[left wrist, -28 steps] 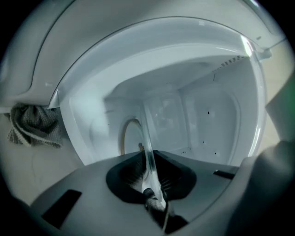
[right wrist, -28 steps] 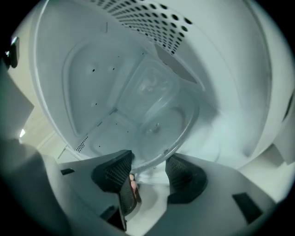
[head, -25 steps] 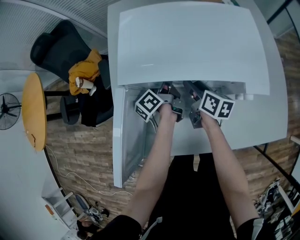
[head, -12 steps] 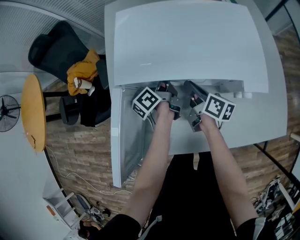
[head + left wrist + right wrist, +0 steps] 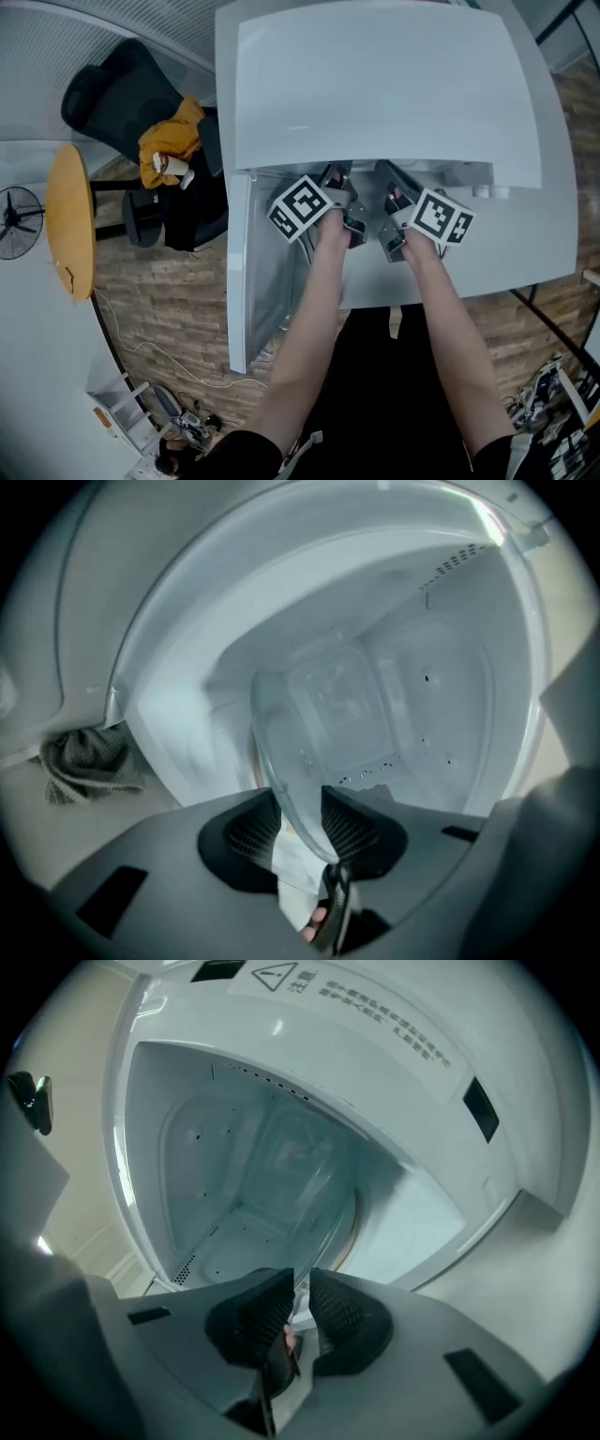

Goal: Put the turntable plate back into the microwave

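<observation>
The white microwave [image 5: 384, 84] stands with its door [image 5: 242, 272] swung open to the left. Both grippers reach into its opening, side by side. The clear glass turntable plate [image 5: 309, 733] hangs tilted on edge in front of the cavity. My left gripper [image 5: 300, 803] has just been opening its jaws; they stand apart with the plate's rim between them. In the head view this left gripper [image 5: 333, 187] is beside the right gripper [image 5: 389, 192]. My right gripper [image 5: 302, 1283] has just closed and pinches the other rim of the plate [image 5: 309, 1185].
The microwave sits on a white counter [image 5: 525, 244]. A grey cloth [image 5: 84, 761] lies left of the microwave. On the floor to the left are a black chair with a yellow garment [image 5: 169, 150], a round wooden table [image 5: 67, 220] and a fan [image 5: 14, 220].
Both hands stay at the microwave opening. The two marker cubes have rolled slightly. The jaws themselves are hidden in the earlier frames.
</observation>
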